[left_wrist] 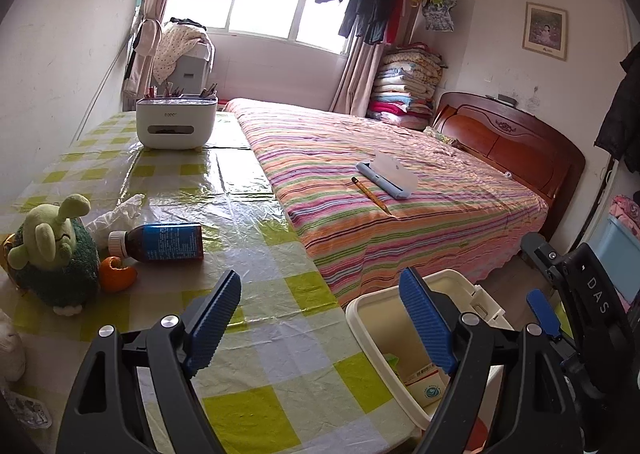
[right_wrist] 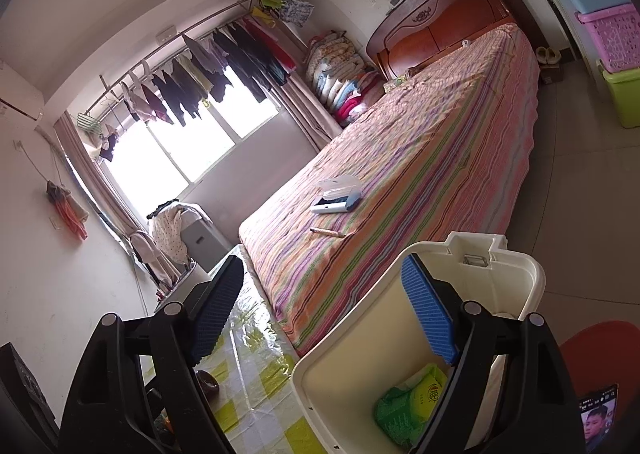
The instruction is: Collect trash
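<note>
A cream trash bin stands beside the table's right edge; it also shows in the right wrist view, holding a green wrapper and a paper package. On the checked table lie a brown bottle with a blue label, an orange peel and a crumpled clear plastic bag, all at the left. My left gripper is open and empty over the table's right edge. My right gripper is open and empty, above the bin's rim.
A green plush toy sits by the peel. A white tissue box with pens stands at the table's far end. The striped bed holds a pencil case and a pencil. A red stool is beside the bin.
</note>
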Tool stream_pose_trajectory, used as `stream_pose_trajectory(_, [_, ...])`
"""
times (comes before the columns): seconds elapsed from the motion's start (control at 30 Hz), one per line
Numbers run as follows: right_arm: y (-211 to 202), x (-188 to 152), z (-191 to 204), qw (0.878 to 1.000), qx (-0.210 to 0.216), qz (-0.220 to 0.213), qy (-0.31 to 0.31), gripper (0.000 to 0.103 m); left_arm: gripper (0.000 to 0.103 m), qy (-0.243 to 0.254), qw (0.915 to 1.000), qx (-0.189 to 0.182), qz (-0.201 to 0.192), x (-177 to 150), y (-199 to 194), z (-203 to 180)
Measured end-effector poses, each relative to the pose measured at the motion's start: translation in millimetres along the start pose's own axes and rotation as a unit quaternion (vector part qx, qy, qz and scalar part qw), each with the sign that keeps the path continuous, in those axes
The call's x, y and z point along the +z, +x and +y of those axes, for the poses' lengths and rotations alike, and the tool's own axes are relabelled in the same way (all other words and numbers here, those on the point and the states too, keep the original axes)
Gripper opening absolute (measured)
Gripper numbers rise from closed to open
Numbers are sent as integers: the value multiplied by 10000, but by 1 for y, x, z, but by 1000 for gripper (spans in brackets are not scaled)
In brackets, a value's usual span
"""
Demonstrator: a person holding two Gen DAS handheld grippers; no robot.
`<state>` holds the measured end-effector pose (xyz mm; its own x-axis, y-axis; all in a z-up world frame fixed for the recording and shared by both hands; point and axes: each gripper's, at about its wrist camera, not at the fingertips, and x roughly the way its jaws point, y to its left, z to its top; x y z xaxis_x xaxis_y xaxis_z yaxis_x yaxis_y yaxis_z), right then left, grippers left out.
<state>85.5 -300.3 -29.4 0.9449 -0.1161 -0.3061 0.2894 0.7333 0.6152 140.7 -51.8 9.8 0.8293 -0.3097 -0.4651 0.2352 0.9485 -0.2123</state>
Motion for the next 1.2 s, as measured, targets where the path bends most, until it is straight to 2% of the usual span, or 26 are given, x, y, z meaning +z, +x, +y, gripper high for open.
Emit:
stream_pose_trajectory(0.57, [16, -29, 48, 9977, 325, 445, -403, 82, 79, -409, 9944, 937, -264, 5, -45, 97])
stream_pose_trajectory(0.87, [21, -44, 72, 9949, 413, 632, -667, 82, 79, -751, 9888, 1279, -192, -1, -61, 142])
stream_pose_trajectory(1.1, [35, -62, 103, 9847, 593, 1075, -1239, 82, 79, -986, 9836, 1489, -233, -5, -76, 173])
stream_pose_trajectory(1.2, [38, -71, 119, 9758, 921, 1290, -1504, 82, 79, -1114, 9806, 1594, -239, -7, -83, 186])
